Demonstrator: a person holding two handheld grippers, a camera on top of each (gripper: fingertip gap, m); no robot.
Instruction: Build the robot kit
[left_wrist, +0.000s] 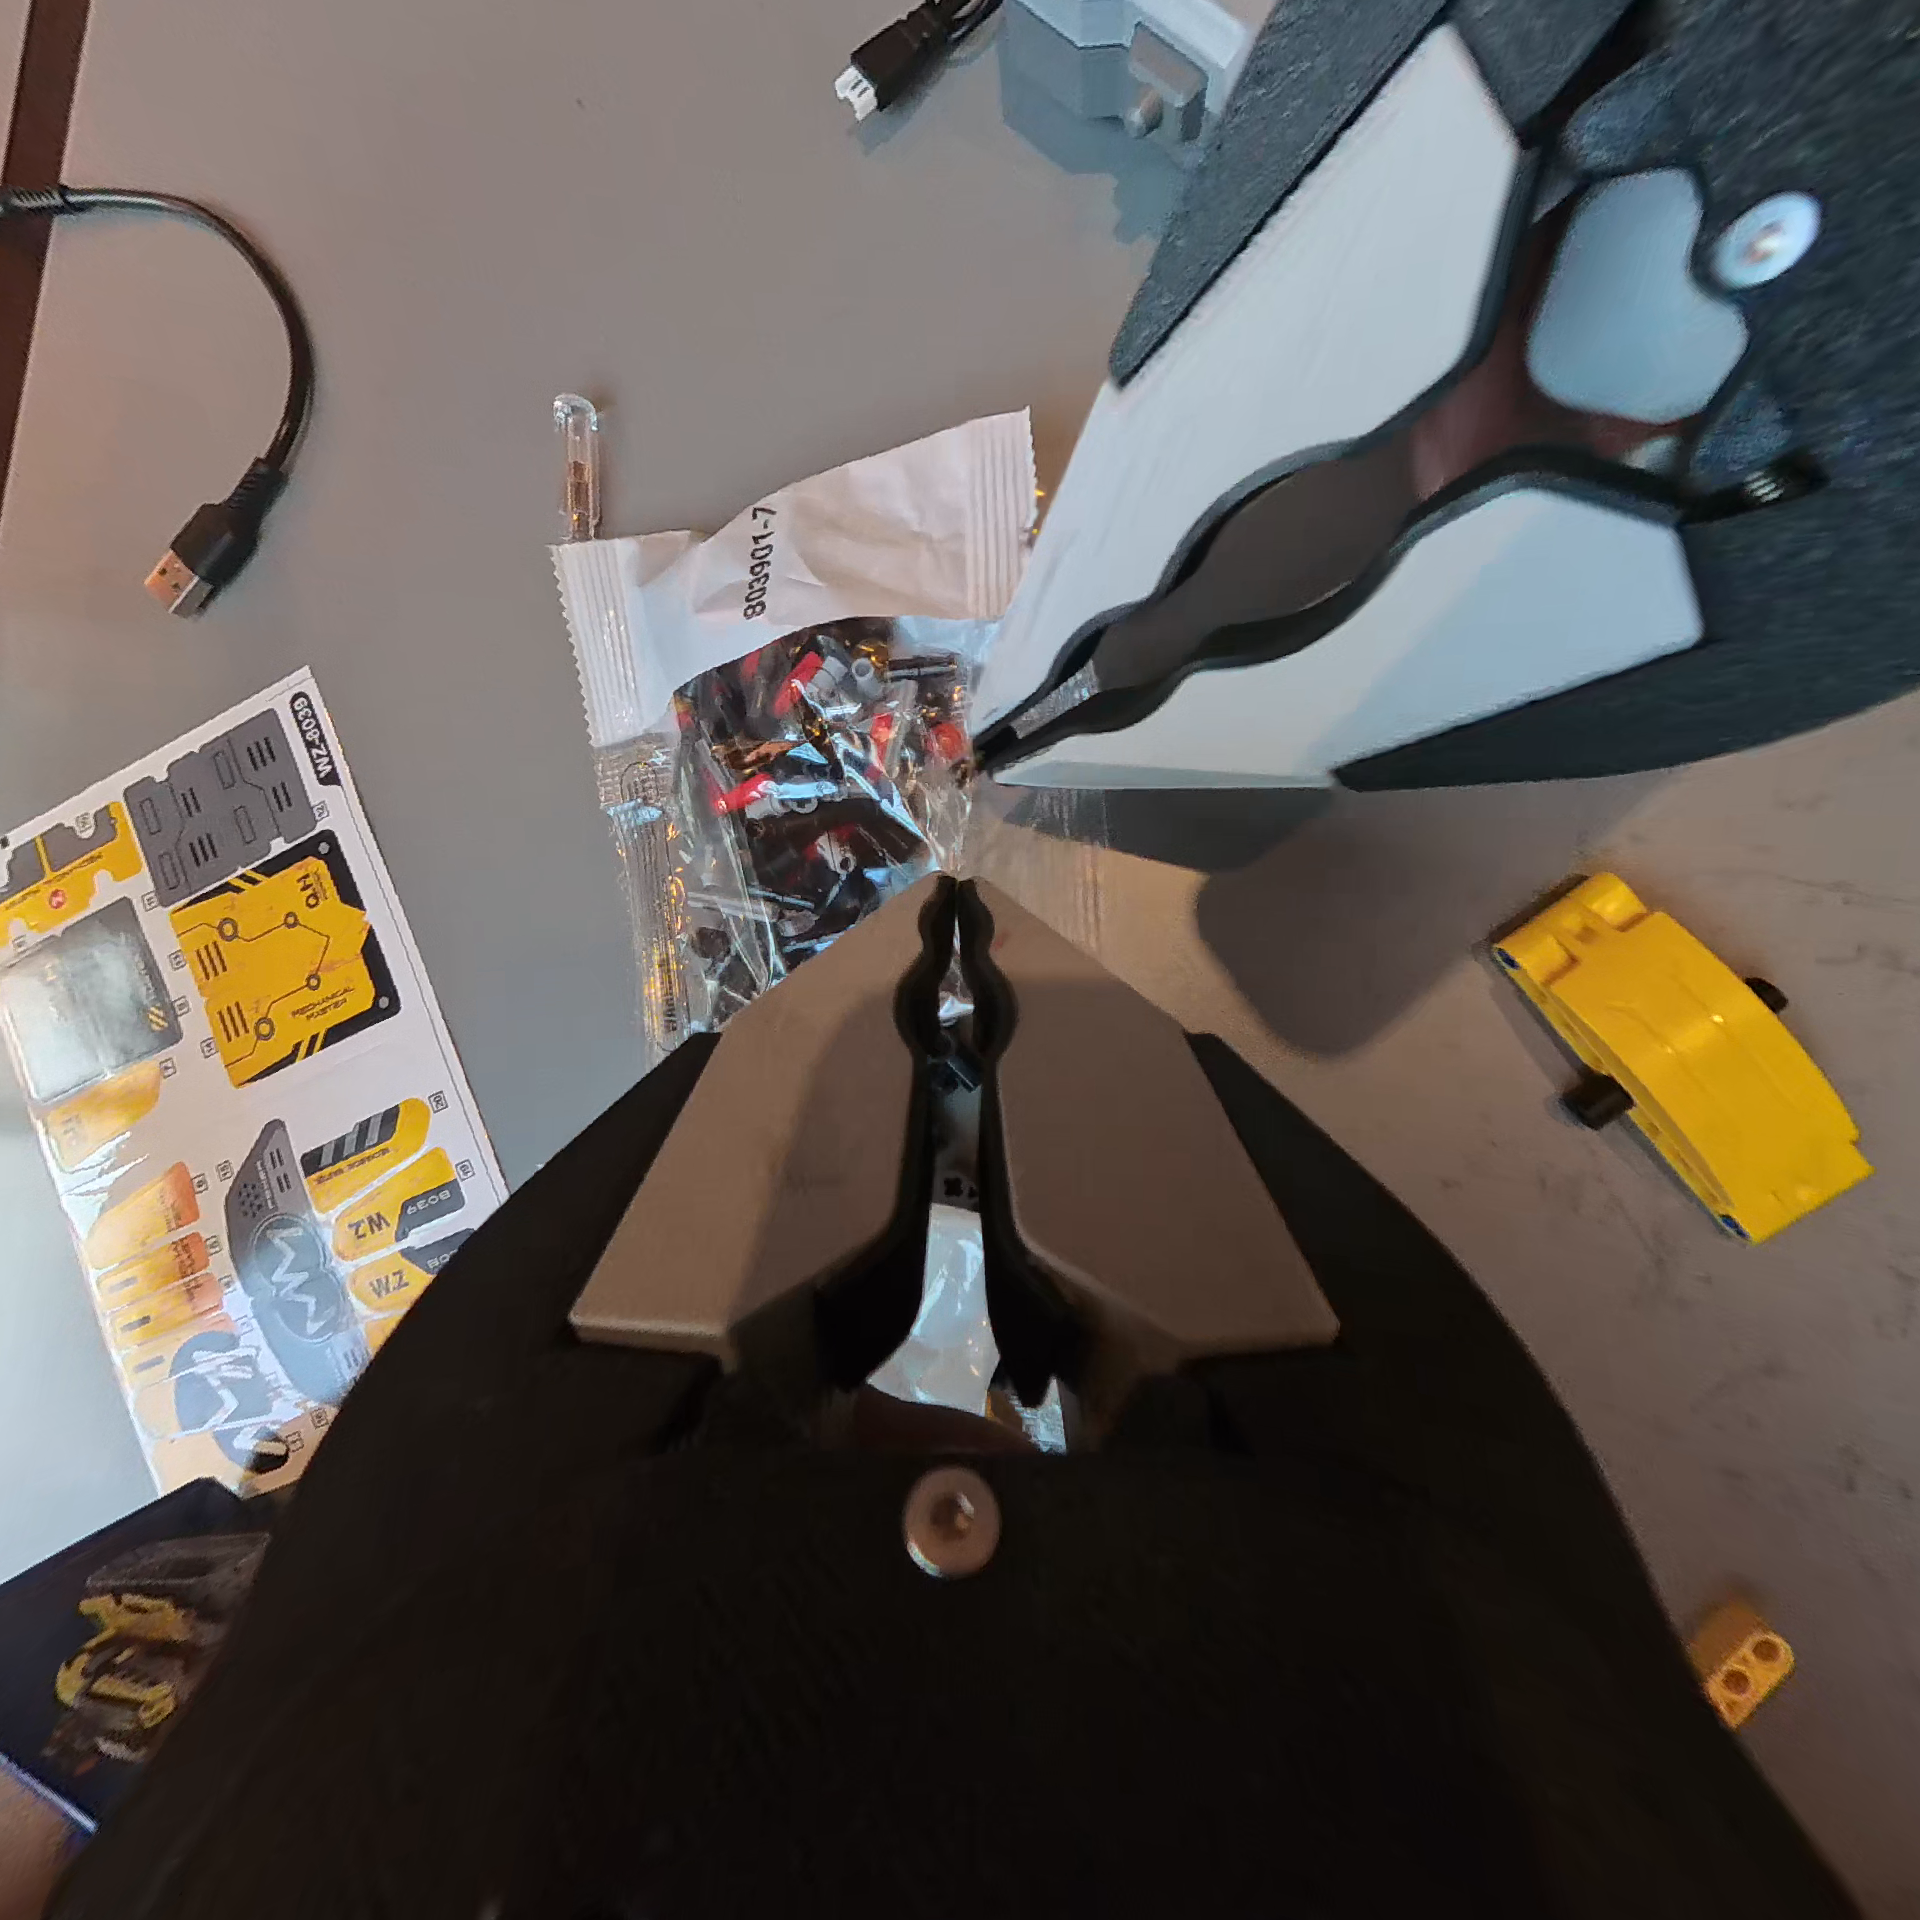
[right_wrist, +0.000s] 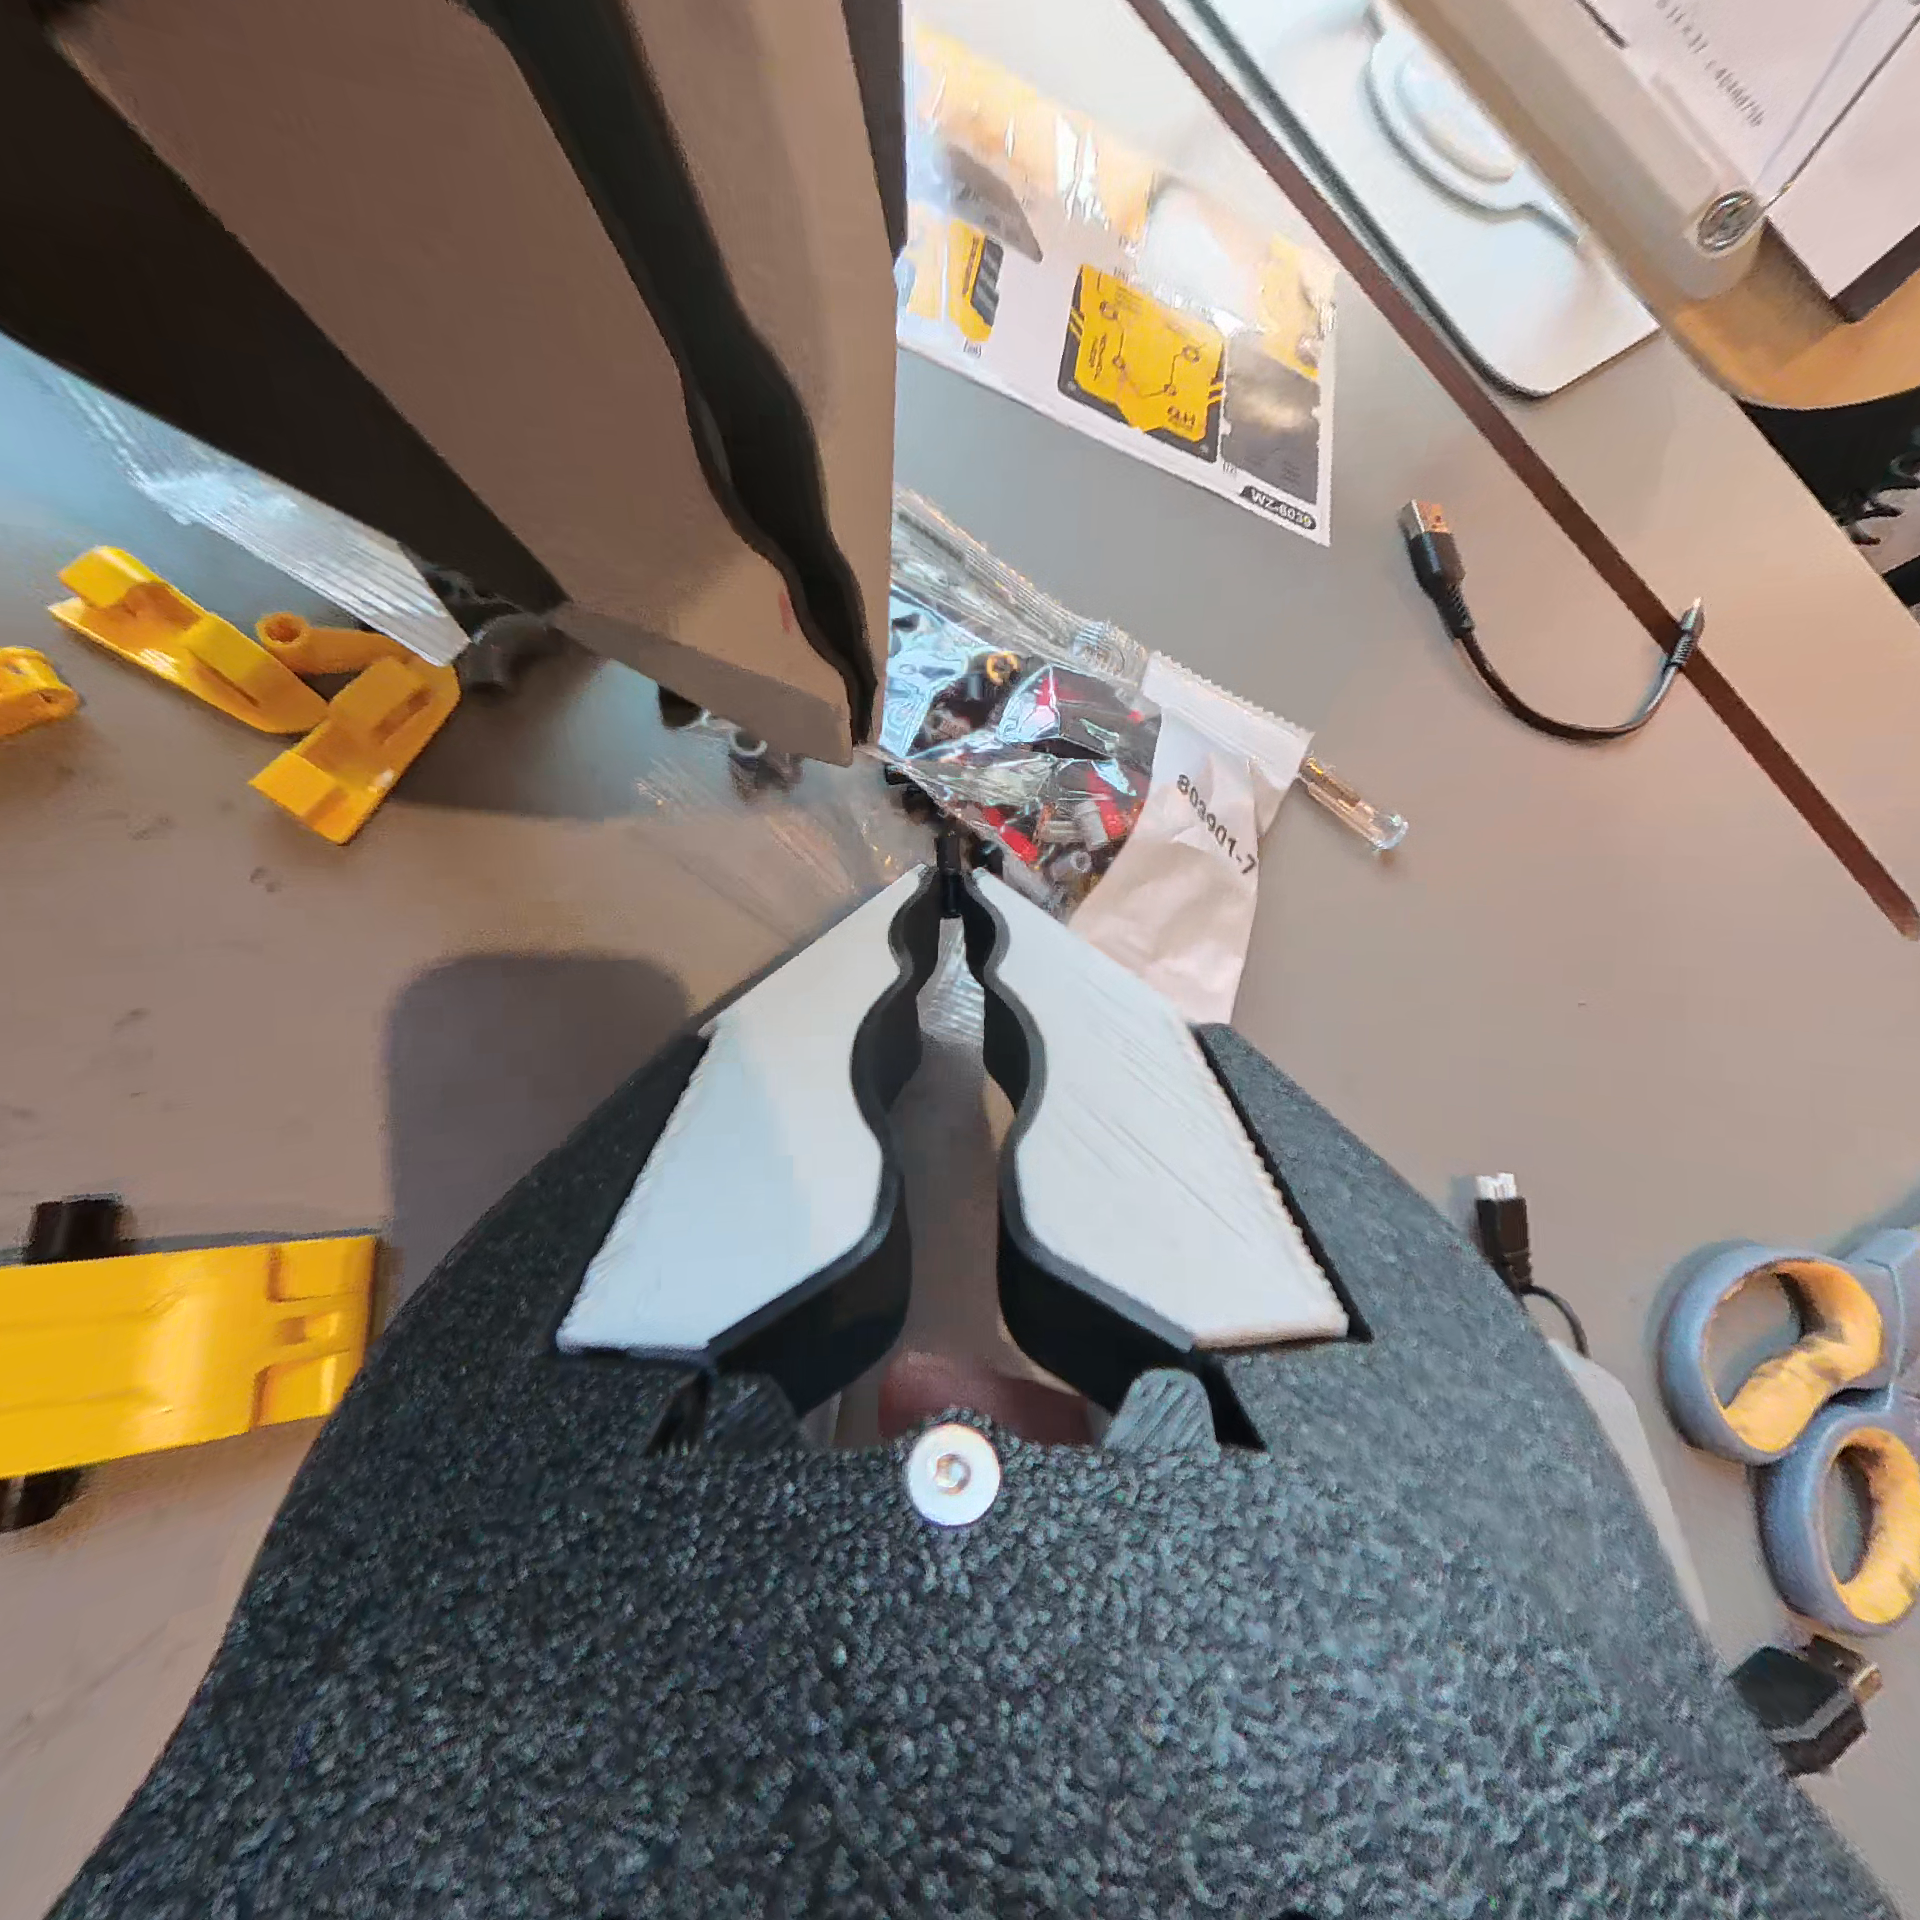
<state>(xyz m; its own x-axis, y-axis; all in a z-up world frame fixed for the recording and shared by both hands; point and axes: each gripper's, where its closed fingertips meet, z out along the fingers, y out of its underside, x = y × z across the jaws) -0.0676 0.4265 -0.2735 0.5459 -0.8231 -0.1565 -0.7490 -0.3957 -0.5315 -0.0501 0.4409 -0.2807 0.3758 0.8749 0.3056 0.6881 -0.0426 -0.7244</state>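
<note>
Left tongs (left_wrist: 958, 883): clamped on the clear edge of the parts bag (left_wrist: 800, 790).
Right tongs (right_wrist: 948, 883): pinched on the same bag's edge.
Sticker sheet (left_wrist: 208, 1039): laid beside the bag on the desk (left_wrist: 623, 208).
Yellow curved panel (left_wrist: 1673, 1060): well apart from the bag.

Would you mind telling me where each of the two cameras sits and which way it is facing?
Left wrist view: sits on the left gripper, looking down along its shut fingers at the plastic bag of small parts on the grey table; the right gripper enters from upper right.
Right wrist view: sits on the right gripper, facing the same bag; the left gripper enters from upper left.
Shared: bag, both grippers, sticker sheet, USB cable.
</note>
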